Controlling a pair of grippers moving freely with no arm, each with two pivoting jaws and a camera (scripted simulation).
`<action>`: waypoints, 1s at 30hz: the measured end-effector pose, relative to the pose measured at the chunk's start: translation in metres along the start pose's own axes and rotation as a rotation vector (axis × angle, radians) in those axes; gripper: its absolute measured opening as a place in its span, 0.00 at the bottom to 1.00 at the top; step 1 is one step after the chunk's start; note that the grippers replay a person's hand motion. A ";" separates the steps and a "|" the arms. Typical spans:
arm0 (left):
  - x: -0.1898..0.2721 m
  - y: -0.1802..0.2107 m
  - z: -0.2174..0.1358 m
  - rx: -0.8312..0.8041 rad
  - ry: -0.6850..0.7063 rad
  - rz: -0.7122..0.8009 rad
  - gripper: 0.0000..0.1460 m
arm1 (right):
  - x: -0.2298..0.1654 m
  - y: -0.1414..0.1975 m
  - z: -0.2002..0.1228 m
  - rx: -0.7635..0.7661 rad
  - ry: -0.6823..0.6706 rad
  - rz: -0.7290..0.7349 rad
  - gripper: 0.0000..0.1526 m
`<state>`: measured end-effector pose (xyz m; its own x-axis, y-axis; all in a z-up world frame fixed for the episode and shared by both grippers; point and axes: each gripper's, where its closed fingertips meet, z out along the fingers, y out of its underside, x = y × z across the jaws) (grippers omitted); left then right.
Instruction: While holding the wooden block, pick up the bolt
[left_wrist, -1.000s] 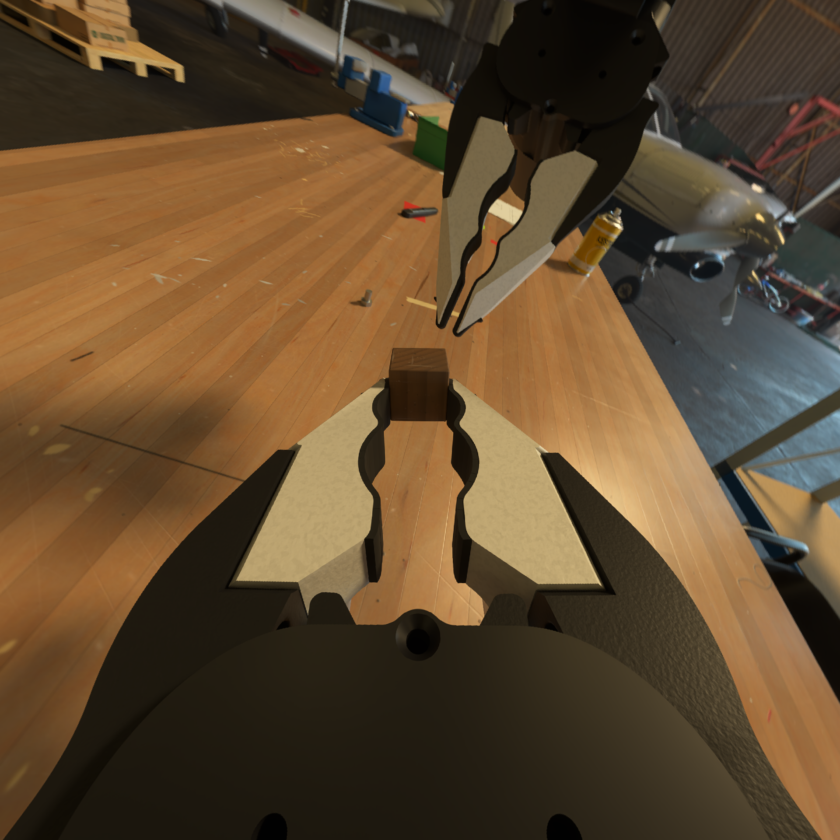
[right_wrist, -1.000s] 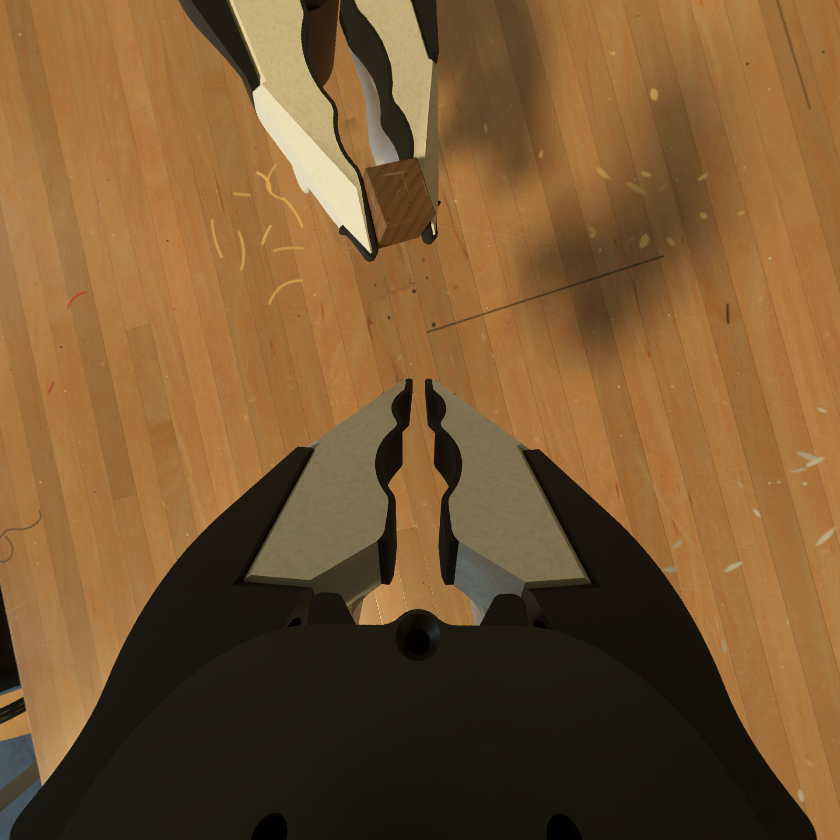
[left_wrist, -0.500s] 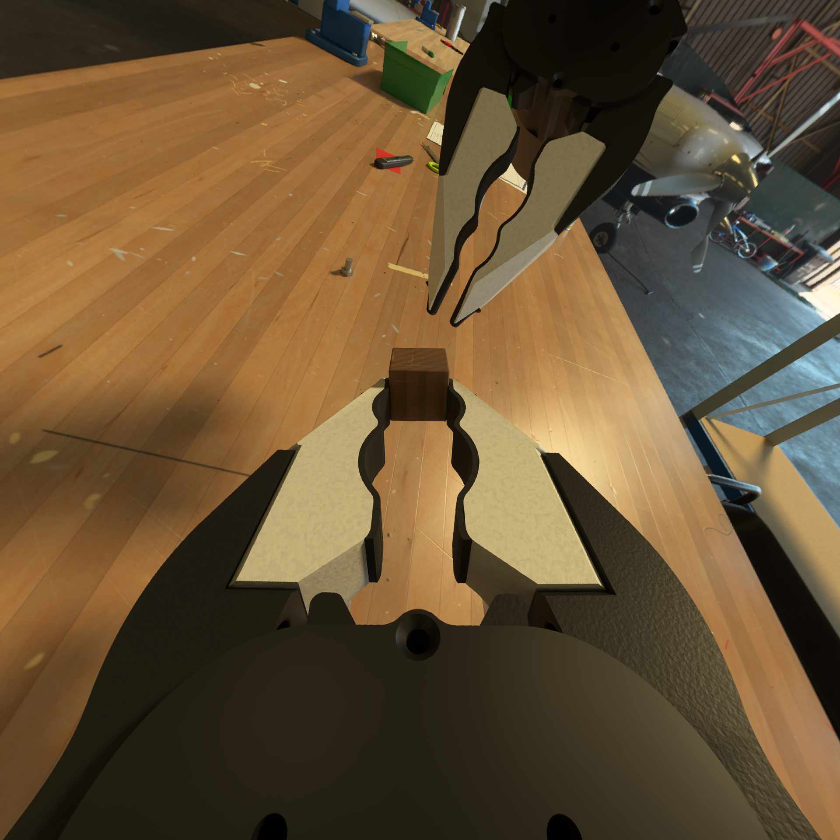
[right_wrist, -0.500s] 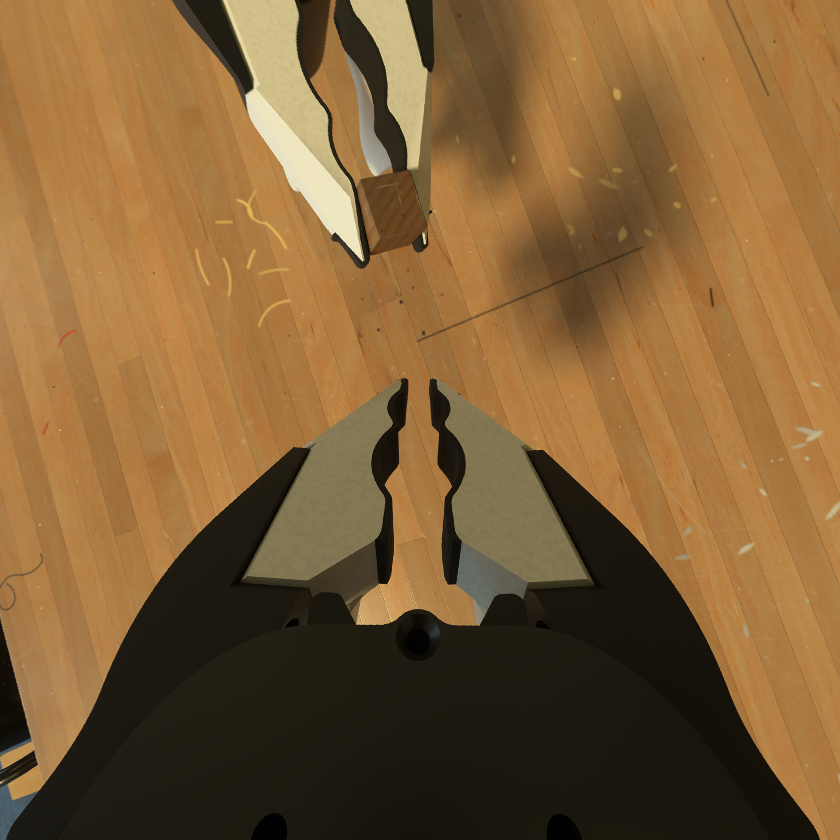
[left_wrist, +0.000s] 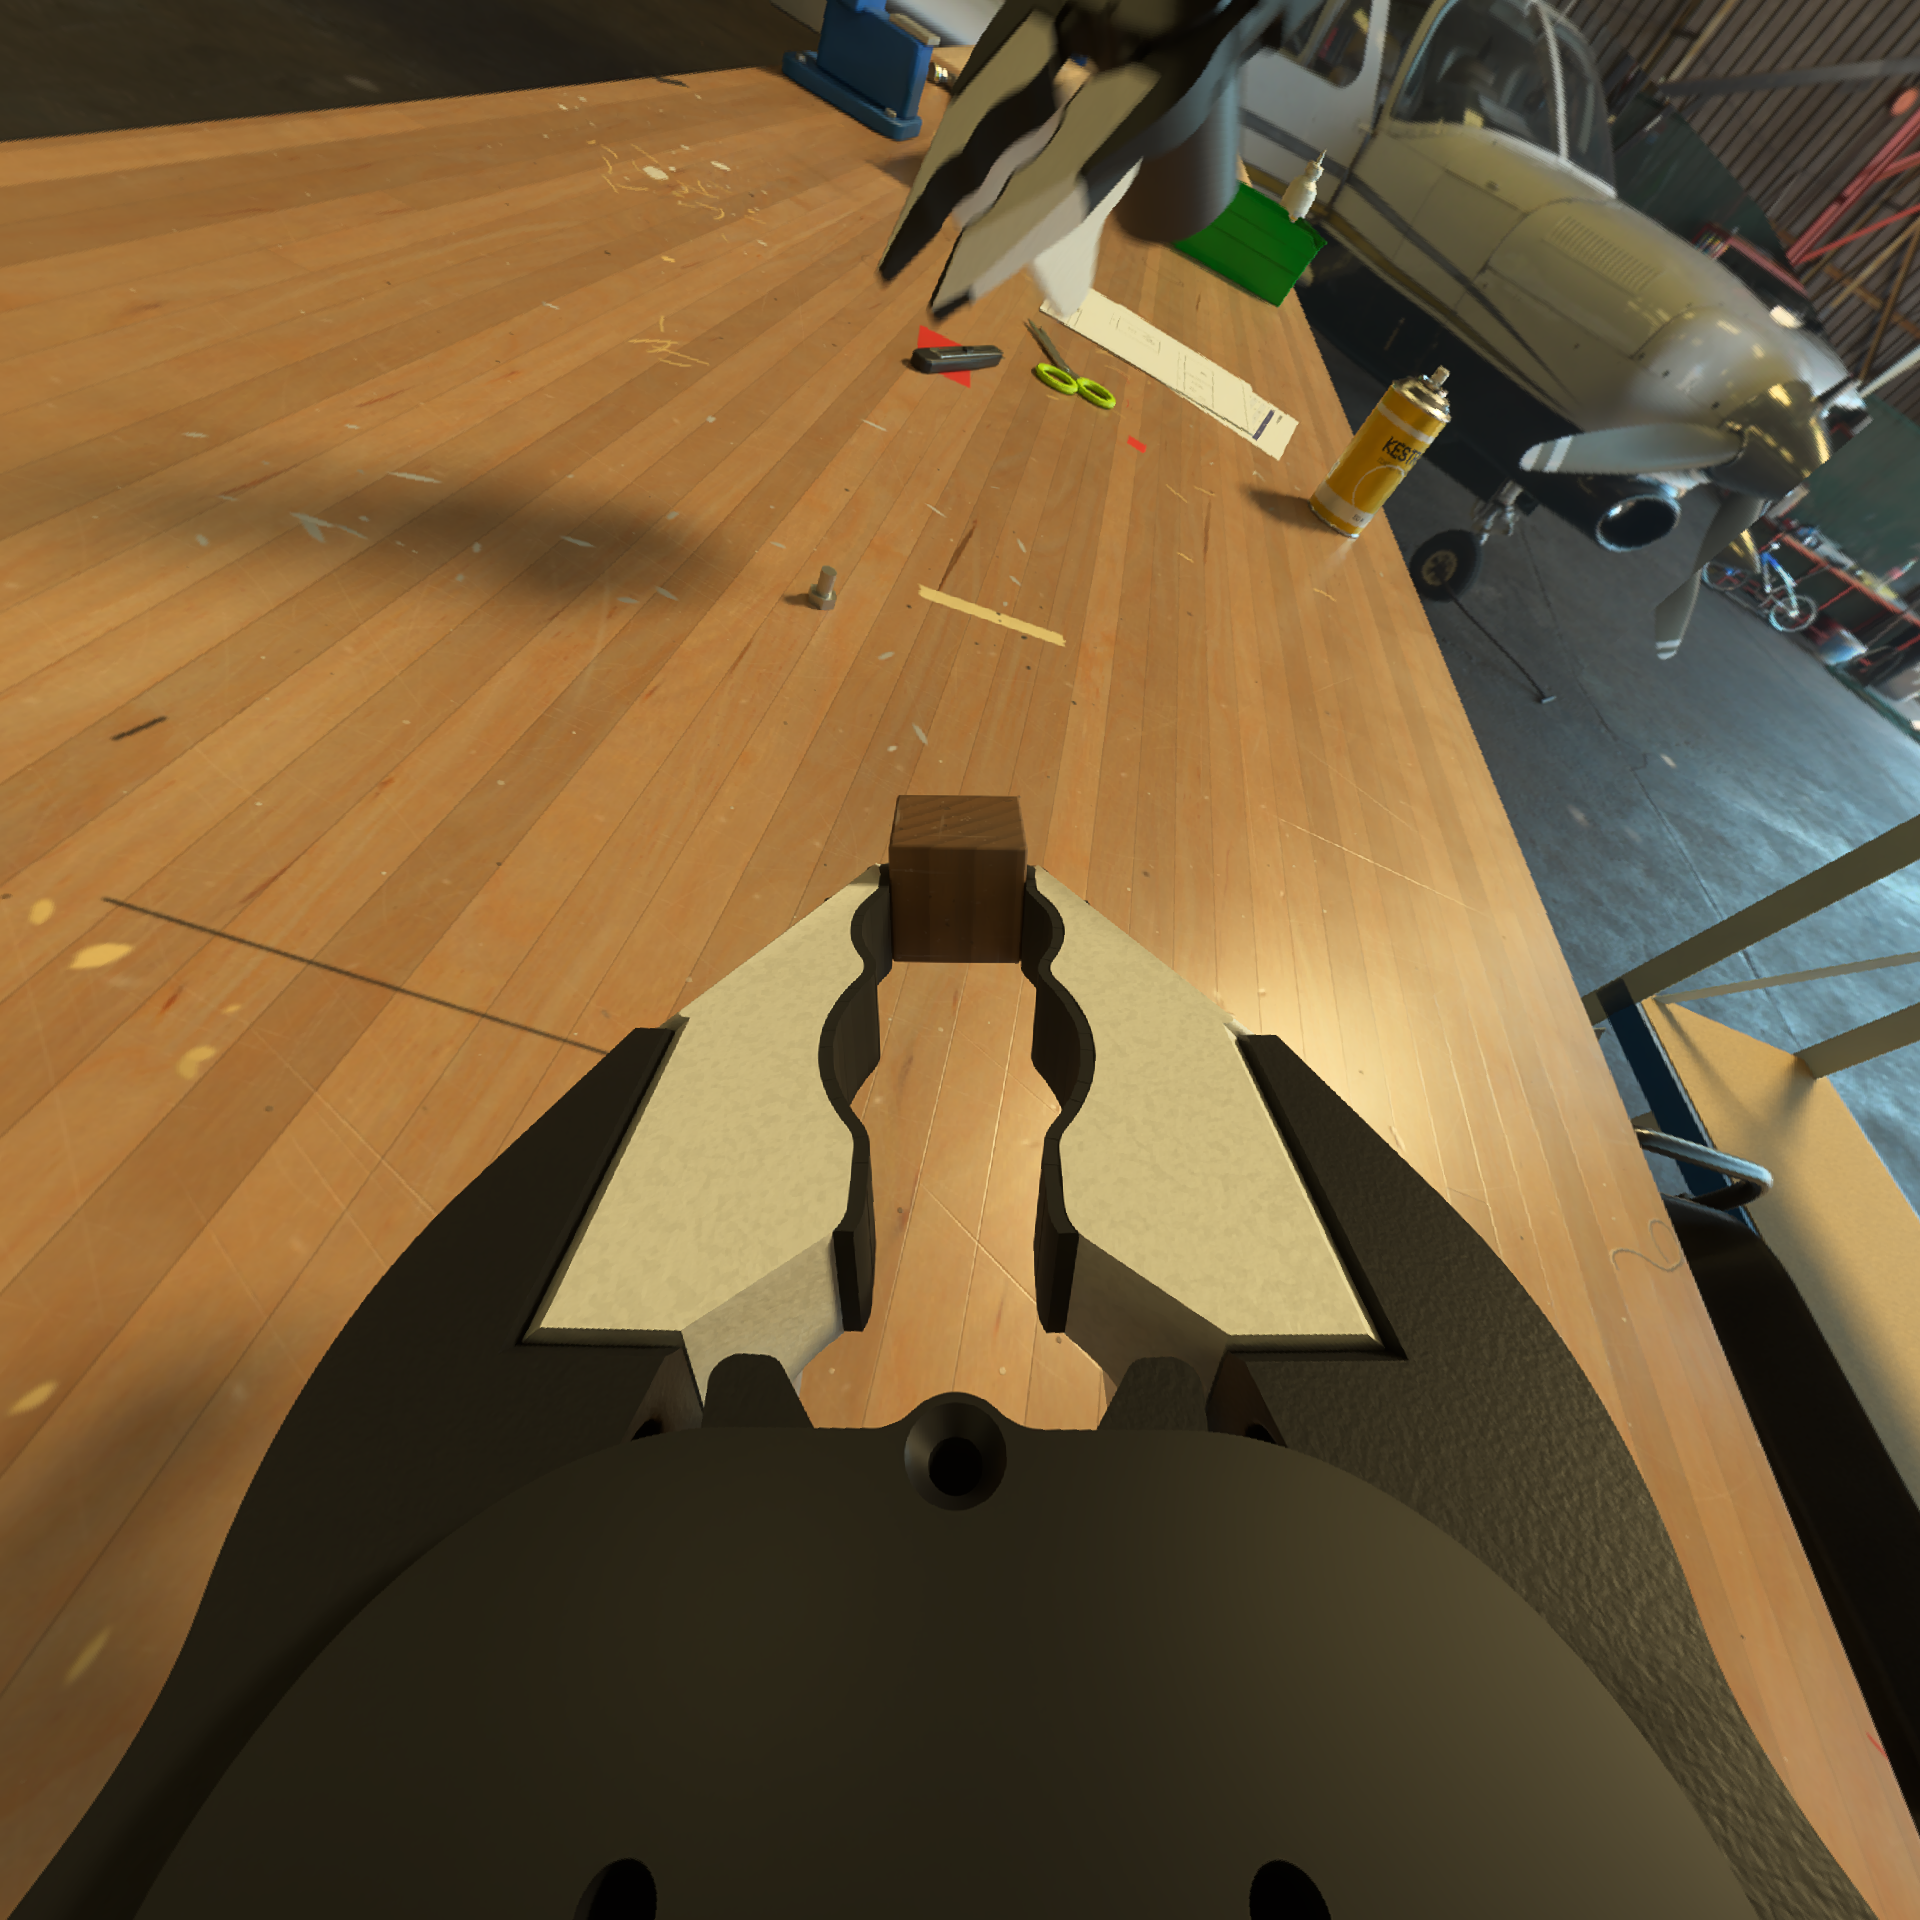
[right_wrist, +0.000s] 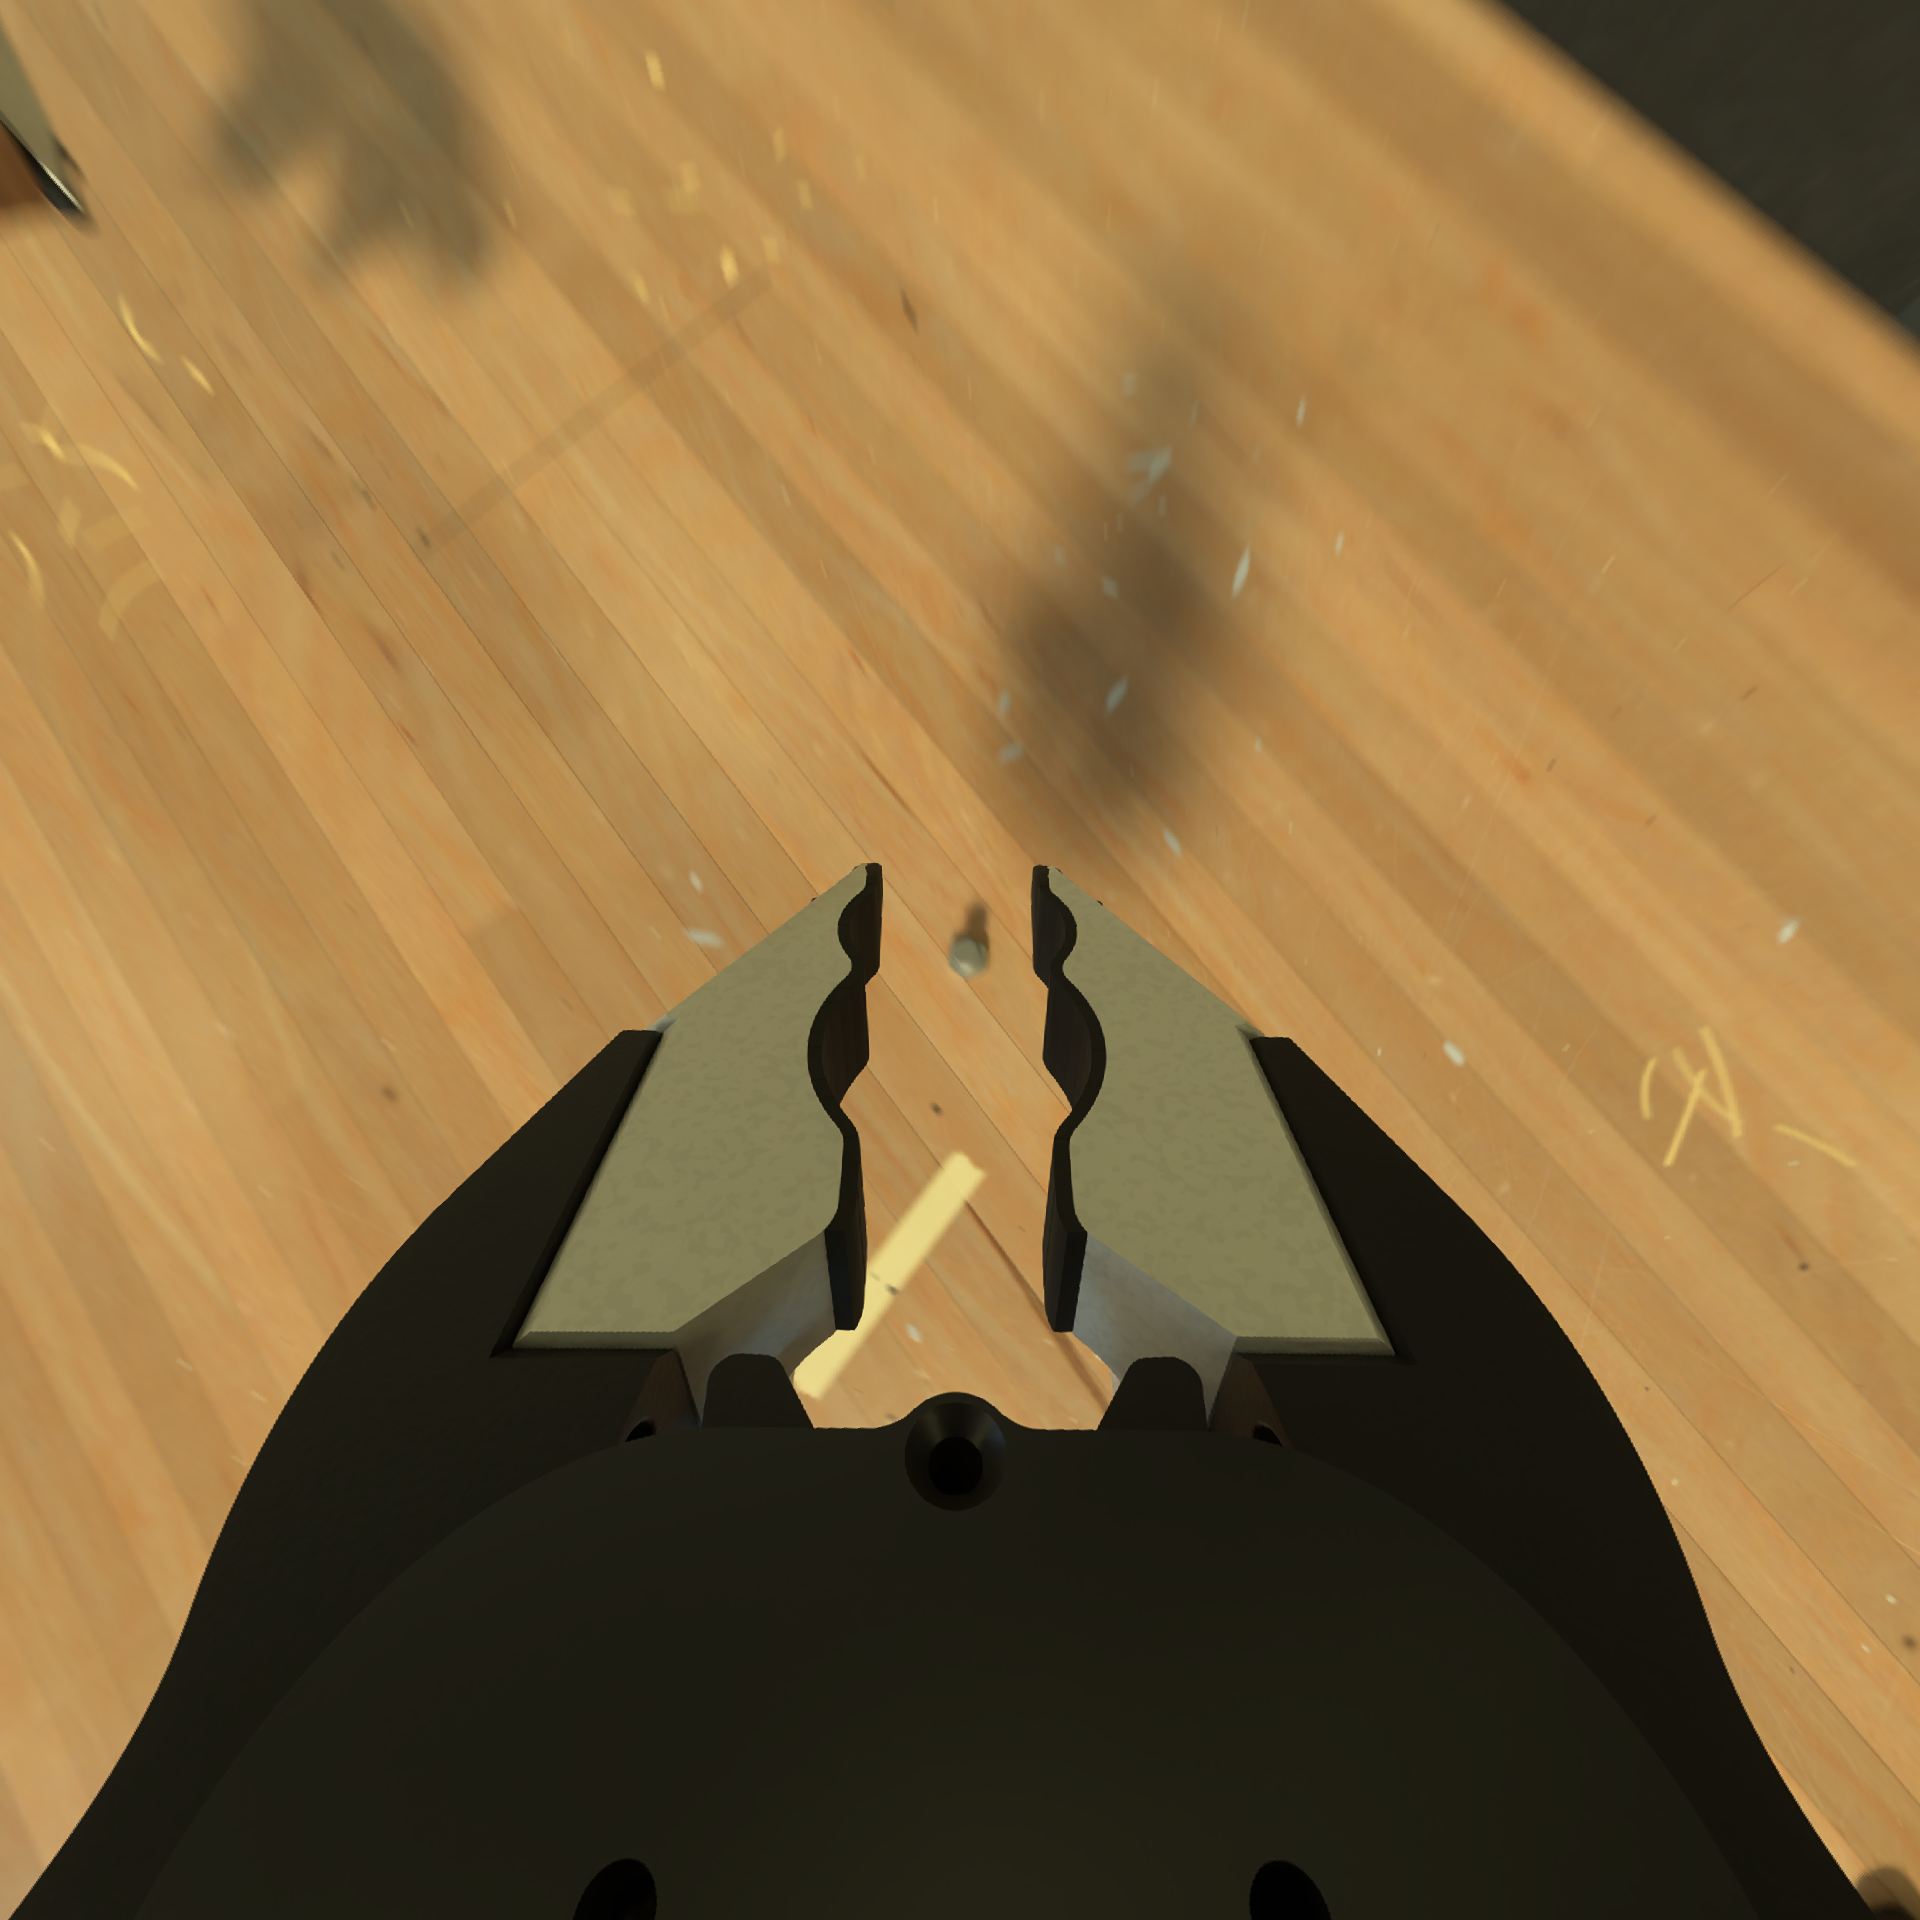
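My left gripper (left_wrist: 957, 883) is shut on a dark wooden block (left_wrist: 956, 878) and holds it above the wooden workbench (left_wrist: 416, 623). A small grey bolt (left_wrist: 823, 588) stands on its head on the bench ahead of the block. My right gripper (right_wrist: 956, 883) is open and empty, high above the bench, and the bolt (right_wrist: 968, 945) shows between its fingertips far below. The right gripper also shows blurred at the top of the left wrist view (left_wrist: 920, 281), far beyond the bolt.
A pale wood strip (left_wrist: 992, 616) lies right of the bolt. Farther off lie a black utility knife (left_wrist: 954, 358), green scissors (left_wrist: 1070, 376), a paper sheet (left_wrist: 1174, 369), a yellow spray can (left_wrist: 1377, 457), a green box (left_wrist: 1247, 244) and a blue vise (left_wrist: 868, 62). The bench edge runs along the right.
My right gripper has opened and swung away from the block to above the bolt. My left gripper still holds the block and has pulled back a little.
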<state>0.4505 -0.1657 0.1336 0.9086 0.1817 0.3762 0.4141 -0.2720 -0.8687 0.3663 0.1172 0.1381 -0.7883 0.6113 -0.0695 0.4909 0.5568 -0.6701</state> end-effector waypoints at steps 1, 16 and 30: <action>0.001 0.001 0.000 0.003 0.003 -0.004 0.16 | 0.009 0.016 0.010 -0.029 -0.024 -0.005 0.19; 0.001 0.002 0.000 -0.017 -0.018 -0.036 0.16 | 0.006 0.078 0.102 -0.111 -0.064 -0.046 0.12; 0.001 0.002 0.000 -0.011 -0.033 -0.048 0.16 | 0.004 0.079 0.102 -0.020 0.125 -0.021 0.09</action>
<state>0.4524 -0.1663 0.1327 0.8852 0.2258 0.4067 0.4582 -0.2727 -0.8460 0.3642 0.1063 0.0100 -0.7468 0.6640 0.0384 0.4827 0.5808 -0.6556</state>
